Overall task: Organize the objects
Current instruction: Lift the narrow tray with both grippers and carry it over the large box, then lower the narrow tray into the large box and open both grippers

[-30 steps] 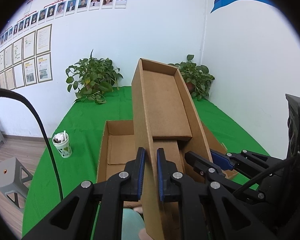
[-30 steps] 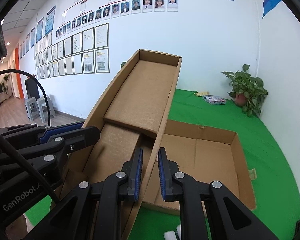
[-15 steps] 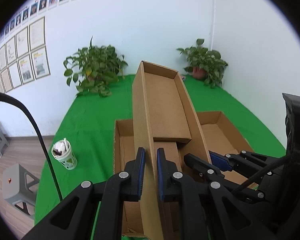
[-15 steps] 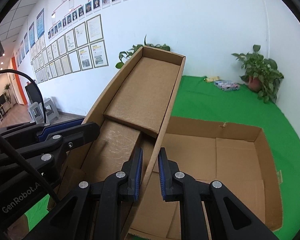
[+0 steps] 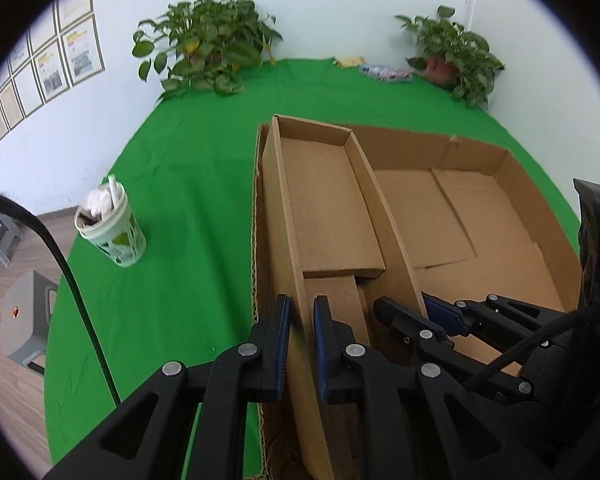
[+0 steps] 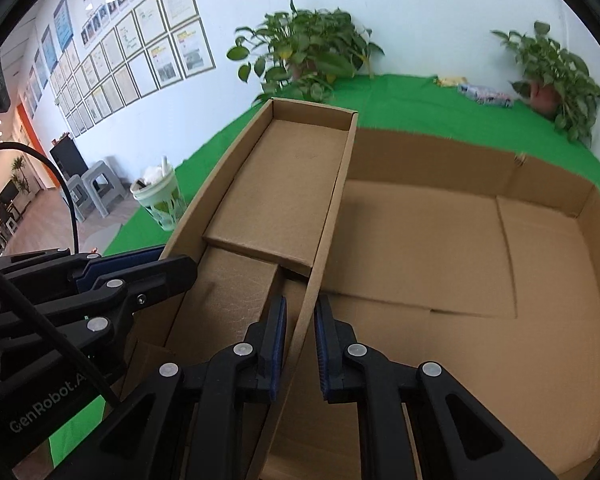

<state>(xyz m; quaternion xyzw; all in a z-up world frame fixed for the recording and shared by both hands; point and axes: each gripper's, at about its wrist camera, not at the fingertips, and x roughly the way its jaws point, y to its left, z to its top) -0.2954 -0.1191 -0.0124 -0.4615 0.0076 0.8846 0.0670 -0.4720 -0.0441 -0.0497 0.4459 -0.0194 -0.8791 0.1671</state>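
Both grippers held one narrow cardboard box (image 5: 332, 208) by its long side walls. The left gripper (image 5: 300, 340) was clamped on the left wall, blue pads pressed to either face of the cardboard, jaws narrow. The right gripper (image 6: 300, 344) was clamped the same way on the right wall — one finger inside the narrow box, one outside.

The narrow box was open-topped and sat within the footprint of a large shallow cardboard box (image 6: 480, 248), along that box's left side. Its far end lay close to the large box's far left corner. Whether its bottom touched the large box's floor could not be told; the near end was hidden behind the grippers. Inside the narrow box a loose cardboard flap (image 5: 340, 216) overlapped a lower one near the grippers.

The rest of the large box's floor showed only its own folded flaps. The large box rested on a green cloth (image 5: 188, 184).

Off to the left of the boxes, well apart, a paper cup (image 5: 112, 232) with a straw and crumpled tissue stood upright on the cloth. Two potted plants stood against the white wall — a bushy one (image 5: 208, 52) at the far left, a smaller one (image 5: 456, 56) in the far right corner. A small colourful packet (image 5: 386, 73) lay between them. A grey stool (image 5: 24, 320) stood on the wooden floor beyond the cloth's edge.
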